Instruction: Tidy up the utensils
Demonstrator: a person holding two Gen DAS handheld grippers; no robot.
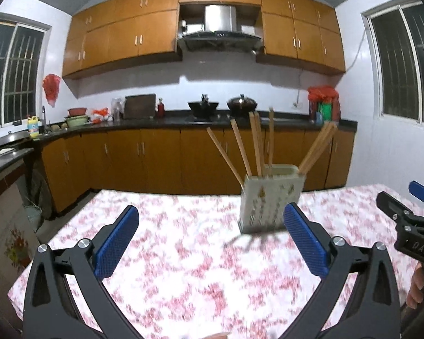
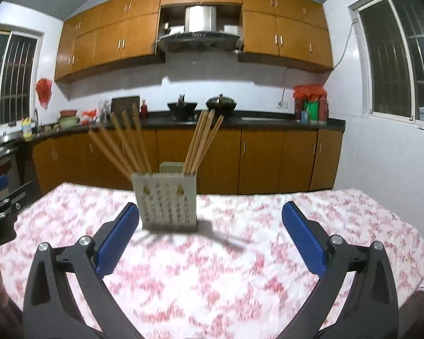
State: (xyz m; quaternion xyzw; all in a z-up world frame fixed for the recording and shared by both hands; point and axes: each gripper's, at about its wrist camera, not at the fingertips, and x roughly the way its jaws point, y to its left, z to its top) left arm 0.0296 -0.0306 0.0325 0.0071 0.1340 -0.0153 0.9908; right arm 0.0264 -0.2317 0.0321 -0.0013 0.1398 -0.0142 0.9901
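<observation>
A cream perforated utensil holder (image 1: 270,197) stands upright on the table with the pink floral cloth (image 1: 183,254). Several wooden chopsticks (image 1: 241,147) stick out of it, fanned left and right. My left gripper (image 1: 212,237) is open and empty, short of the holder, which is just left of its right finger. In the right wrist view the holder (image 2: 166,200) with its chopsticks (image 2: 200,141) stands just past my left finger. My right gripper (image 2: 212,237) is open and empty. The right gripper also shows at the left wrist view's right edge (image 1: 410,214).
The tablecloth (image 2: 240,268) covers the whole table; its far edge lies behind the holder. Beyond are brown kitchen cabinets (image 1: 155,158), a dark counter with woks (image 1: 241,103) and barred windows on both sides. The left gripper's body shows at the right wrist view's left edge (image 2: 0,212).
</observation>
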